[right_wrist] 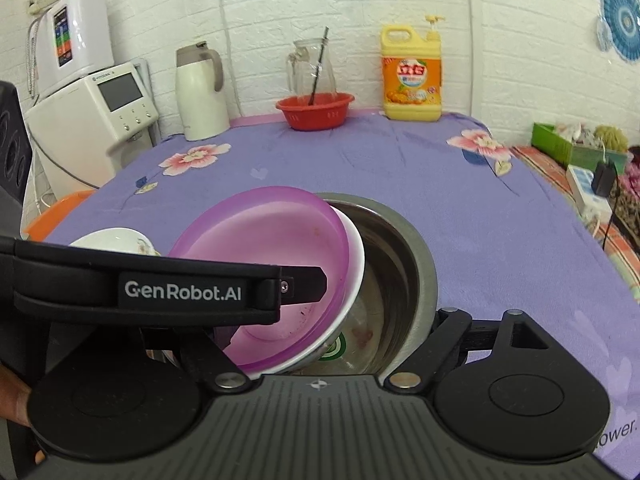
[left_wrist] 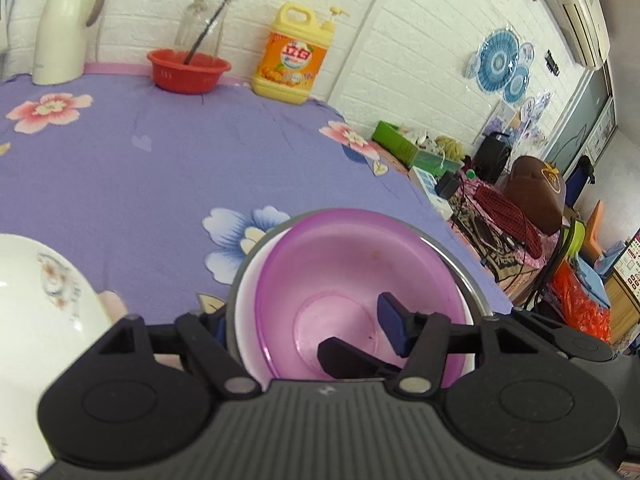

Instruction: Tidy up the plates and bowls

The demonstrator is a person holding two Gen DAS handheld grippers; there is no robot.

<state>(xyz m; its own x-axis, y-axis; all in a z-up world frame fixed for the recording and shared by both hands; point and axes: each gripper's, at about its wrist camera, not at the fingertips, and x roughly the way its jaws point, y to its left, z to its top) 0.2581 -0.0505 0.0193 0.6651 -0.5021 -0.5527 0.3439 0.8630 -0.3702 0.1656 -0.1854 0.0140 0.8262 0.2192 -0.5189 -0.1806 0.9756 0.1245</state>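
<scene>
A translucent purple bowl (left_wrist: 344, 264) sits nested in a white bowl (left_wrist: 246, 300), and both lean tilted inside a steel bowl (right_wrist: 404, 256). My left gripper (left_wrist: 320, 328) grips the near rim of the purple and white bowls: one finger (left_wrist: 394, 328) is inside the purple bowl, the other is hidden outside the rim. In the right wrist view the purple bowl (right_wrist: 264, 240) and white bowl (right_wrist: 352, 280) lean left in the steel bowl. My right gripper's fingers are hidden behind the bowls and the left gripper's body (right_wrist: 160, 292). A white floral bowl (left_wrist: 36, 300) stands to the left.
On the purple floral tablecloth (left_wrist: 160, 160), at the back, stand a red basket (left_wrist: 188, 70) with a glass jug (left_wrist: 202, 16), a yellow detergent bottle (left_wrist: 292, 56) and a white thermos (left_wrist: 66, 24). The table's right edge drops to a cluttered floor area (left_wrist: 500, 200).
</scene>
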